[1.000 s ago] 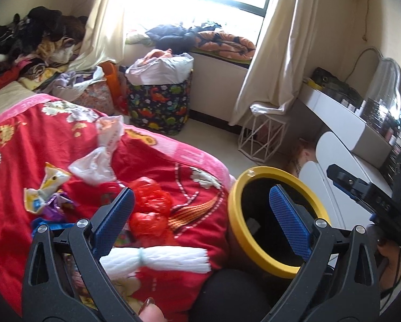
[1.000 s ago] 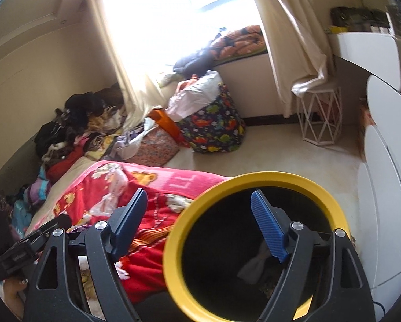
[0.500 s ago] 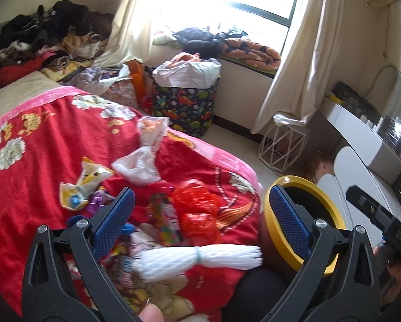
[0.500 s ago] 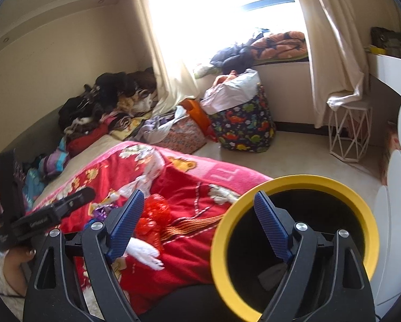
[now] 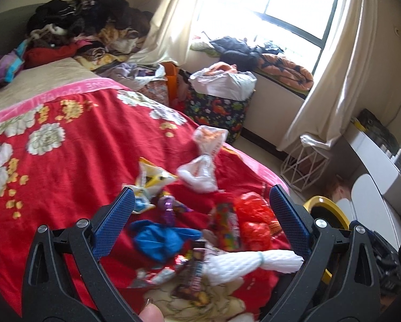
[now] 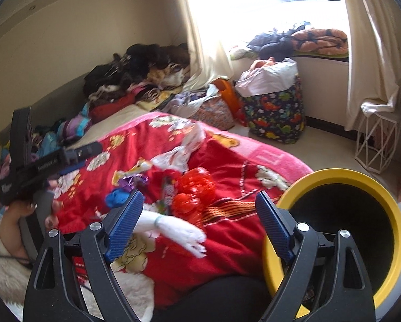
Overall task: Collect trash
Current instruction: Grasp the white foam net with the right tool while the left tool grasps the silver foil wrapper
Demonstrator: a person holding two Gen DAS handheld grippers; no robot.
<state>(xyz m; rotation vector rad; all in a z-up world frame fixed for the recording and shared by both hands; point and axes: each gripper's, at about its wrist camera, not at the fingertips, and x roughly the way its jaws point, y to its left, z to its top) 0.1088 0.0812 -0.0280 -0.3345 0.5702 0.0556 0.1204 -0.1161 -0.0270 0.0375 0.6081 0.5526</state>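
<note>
Both tongs open over the litter

Left tongs (image 5: pixel 201 217) and right tongs (image 6: pixel 199 225), whose jaws have just been widening, hold nothing; white net (image 5: pixel 254 264) lies crosswise on the bed (image 5: pixel 66 161), just before both, bin (image 6: pixel 361 177) to its right.

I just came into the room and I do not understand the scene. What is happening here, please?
A person is collecting trash from a bed, with a gripper in each hand. Wrappers, a red plastic bag, a blue bag and a white foam net lie on the red floral blanket. The left gripper and the right gripper are both open and hold nothing. The yellow-rimmed bin stands beside the bed.
</note>
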